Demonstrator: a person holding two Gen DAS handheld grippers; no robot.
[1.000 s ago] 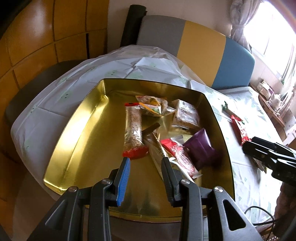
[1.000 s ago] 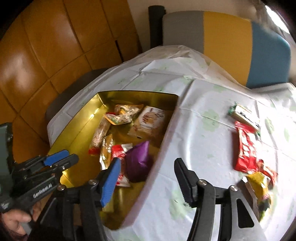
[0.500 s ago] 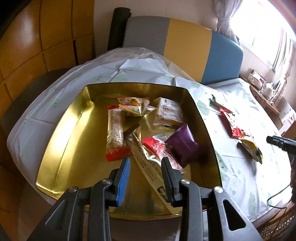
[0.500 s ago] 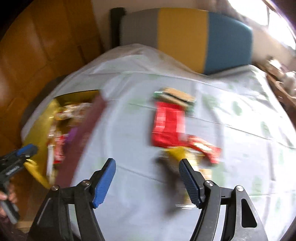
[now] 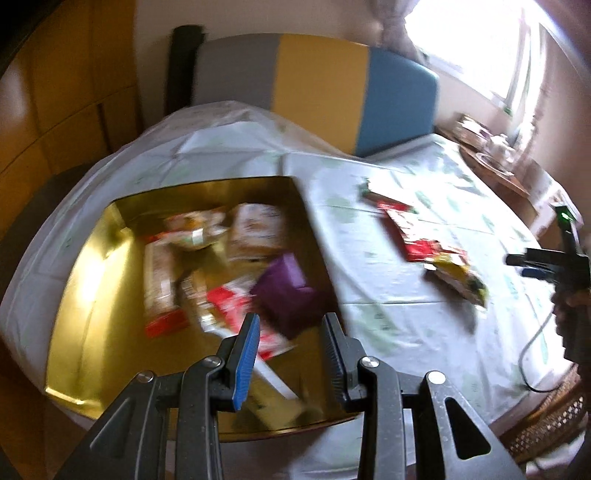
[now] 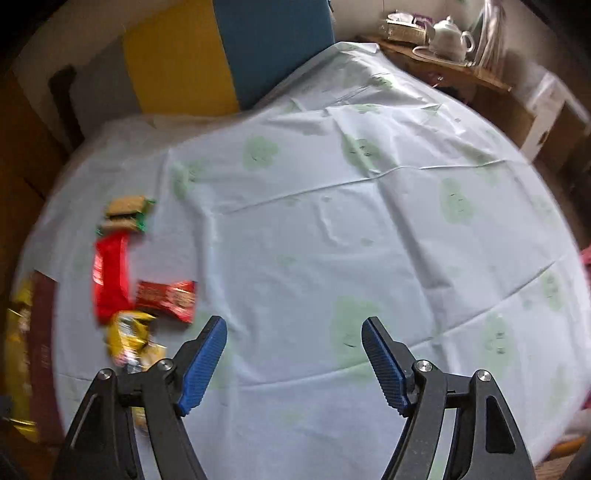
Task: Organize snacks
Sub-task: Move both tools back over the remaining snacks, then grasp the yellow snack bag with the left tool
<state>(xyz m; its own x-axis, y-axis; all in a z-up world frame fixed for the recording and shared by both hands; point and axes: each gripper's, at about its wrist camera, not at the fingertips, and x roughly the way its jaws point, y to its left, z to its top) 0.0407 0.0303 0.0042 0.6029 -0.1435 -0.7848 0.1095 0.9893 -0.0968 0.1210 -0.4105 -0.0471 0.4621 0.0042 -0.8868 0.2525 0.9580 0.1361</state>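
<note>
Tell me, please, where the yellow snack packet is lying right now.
In the right wrist view the yellow snack packet lies on the pale tablecloth at lower left, touching the red wrappers, outside the gold tray.

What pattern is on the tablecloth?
Pale blue tablecloth with green blotches; right wrist view shows it best.

A table under a pale green-patterned cloth (image 6: pixel 332 229) stands before a grey, yellow and blue panel (image 5: pixel 317 92), with wood panelling (image 5: pixel 66 96) left, a bright window (image 5: pixel 480 48) far right, and a teapot (image 6: pixel 448 35) on a wooden shelf (image 6: pixel 461 70).
</note>
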